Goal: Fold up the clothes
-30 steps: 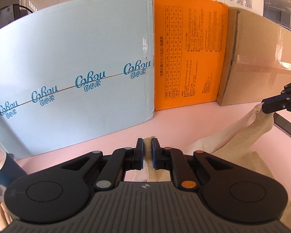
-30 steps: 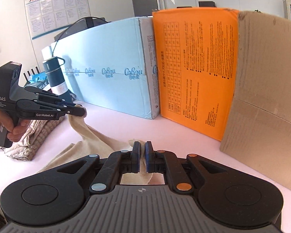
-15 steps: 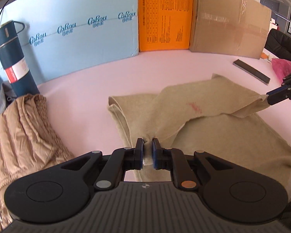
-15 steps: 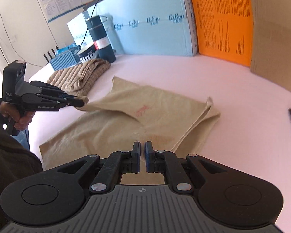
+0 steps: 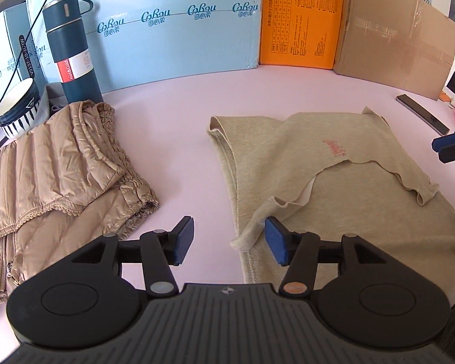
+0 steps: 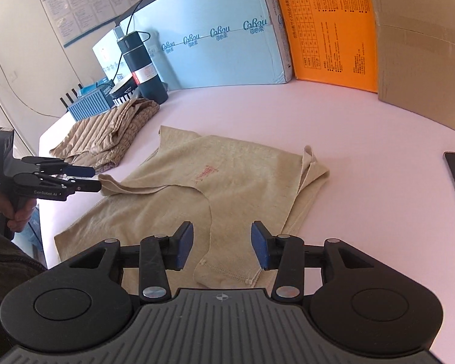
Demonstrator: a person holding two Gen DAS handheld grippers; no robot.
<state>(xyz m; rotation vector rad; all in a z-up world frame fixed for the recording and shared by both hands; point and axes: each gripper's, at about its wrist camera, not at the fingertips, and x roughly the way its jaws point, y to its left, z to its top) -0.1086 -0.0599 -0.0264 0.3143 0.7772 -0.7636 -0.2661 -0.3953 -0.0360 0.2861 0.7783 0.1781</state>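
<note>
On pink table (image 5: 182,115): beige shirt (image 5: 333,188) folded; L gripper (image 5: 229,241), R gripper (image 6: 222,244) jaws apart.

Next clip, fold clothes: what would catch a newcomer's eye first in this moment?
The beige shirt spread on the pink table, part folded over itself, small red print showing. Both grippers are open: the left gripper at one loose shirt corner, the right gripper over another. Behind stand a light blue box, an orange box and a brown carton; a tan quilted jacket lies left, by a dark flask.
</note>
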